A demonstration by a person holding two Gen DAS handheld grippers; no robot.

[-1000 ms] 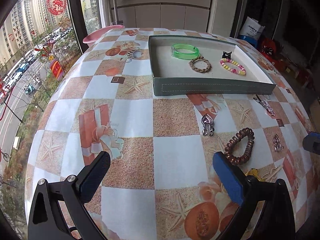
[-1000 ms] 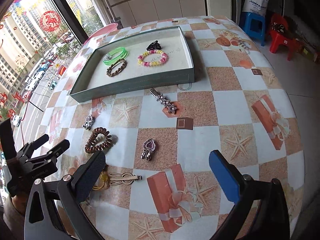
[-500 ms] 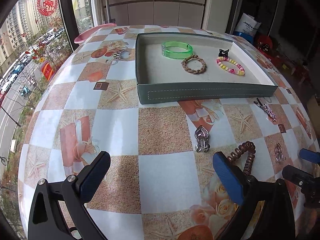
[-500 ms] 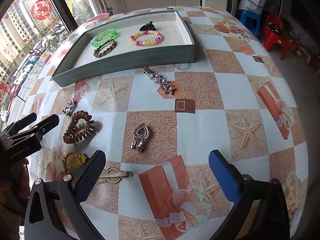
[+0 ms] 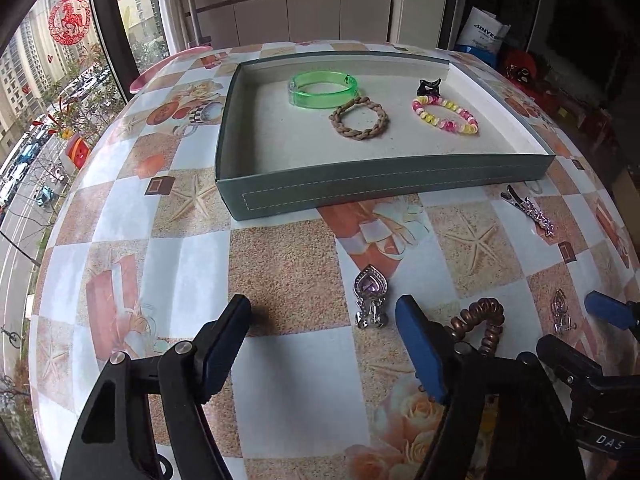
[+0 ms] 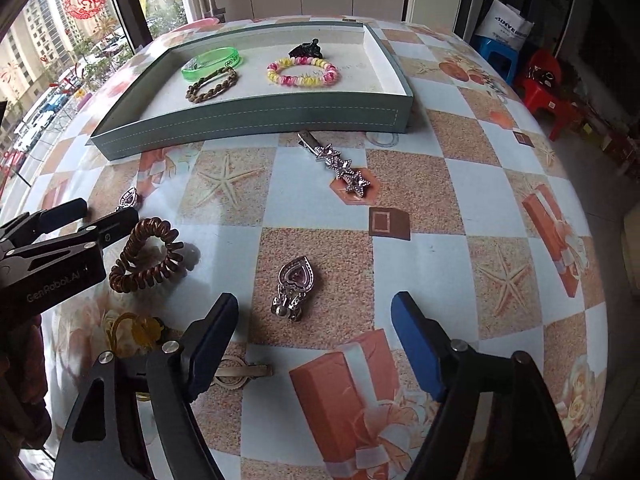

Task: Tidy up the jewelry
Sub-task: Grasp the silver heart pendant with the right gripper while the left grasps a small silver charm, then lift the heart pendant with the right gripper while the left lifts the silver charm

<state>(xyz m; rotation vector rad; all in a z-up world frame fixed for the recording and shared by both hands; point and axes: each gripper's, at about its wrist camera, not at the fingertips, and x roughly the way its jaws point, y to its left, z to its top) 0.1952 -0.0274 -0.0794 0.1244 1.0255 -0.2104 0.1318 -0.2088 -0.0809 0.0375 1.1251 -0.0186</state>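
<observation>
- Right wrist view gives me the clearest line: my right gripper [image 6: 316, 332] hangs over the silver heart-shaped clip with a pink stone [image 6: 295, 286], which lies on the table just ahead of the gap between the jaws, slightly toward the left jaw.
- That clip's long axis runs nearly along the line the gripper points, heart end toward the tray; I judge a small push forward would bring the jaws to either side of it.
- Jaws of the right gripper have just been narrowing but stand parted, nothing pressed between them.
- My left gripper [image 5: 324, 322] is likewise released, its jaws just narrowed, with bare cloth between them; a second silver heart clip with a purple stone [image 5: 371, 298] lies just inside its right jaw, long axis also pointing toward the tray.
- A brown coiled hair tie [image 6: 146, 256] rests between the two grippers, nearer the left one.
- A silver star-studded barrette [image 6: 338, 164] lies close to the near wall of the shallow grey-green tray [image 6: 256, 118].
- Inside the tray, toward its far edge, sit a translucent green bangle [image 5: 322, 88], a braided brown bracelet [image 5: 359, 118], a pink-and-yellow beaded bracelet [image 5: 445, 116] and a small black claw clip [image 5: 429, 87].
- Underfoot is a round table under a glossy checked cloth [image 6: 472, 184] printed with starfish and gift boxes; a tall window onto a street lies beyond its left edge.
</observation>
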